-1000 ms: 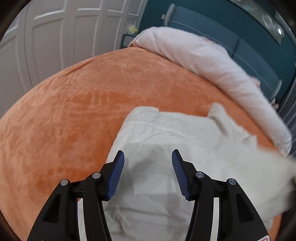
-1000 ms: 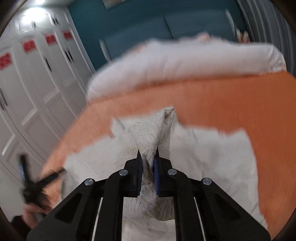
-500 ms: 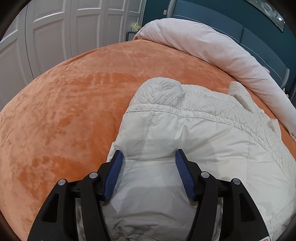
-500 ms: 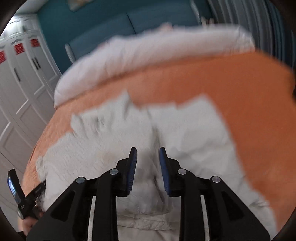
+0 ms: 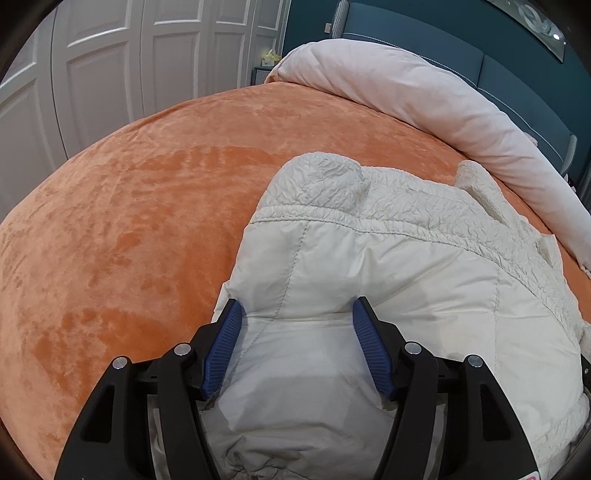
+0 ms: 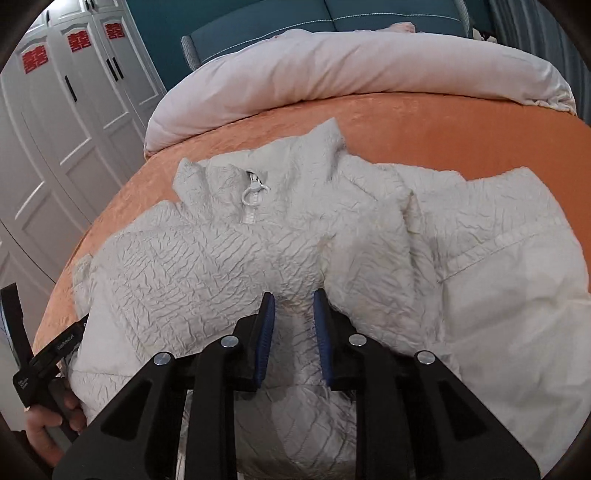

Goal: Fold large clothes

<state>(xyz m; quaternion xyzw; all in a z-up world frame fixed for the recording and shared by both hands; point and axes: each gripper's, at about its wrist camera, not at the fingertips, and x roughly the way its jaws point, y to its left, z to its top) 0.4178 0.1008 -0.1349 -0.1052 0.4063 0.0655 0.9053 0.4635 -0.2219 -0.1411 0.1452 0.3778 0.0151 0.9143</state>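
Note:
A cream puffer jacket lies on the orange bedspread, partly folded, with a crinkled sleeve laid across its front. In the right wrist view the jacket shows its collar and a white zipper pull. My left gripper is open, its blue pads on either side of a smooth bulge of the jacket, not pinching it. My right gripper is open a little, just over the crinkled sleeve, with nothing clamped. The left gripper's body and the hand on it show at the lower left of the right wrist view.
A rolled pale pink duvet lies along the head of the bed, also in the right wrist view. A teal headboard stands behind it. White wardrobe doors line the left side beyond the bed's edge.
My right gripper let go of the crinkled sleeve it was holding up; the sleeve now lies across the jacket. My left gripper stayed open and moved forward a little over the jacket.

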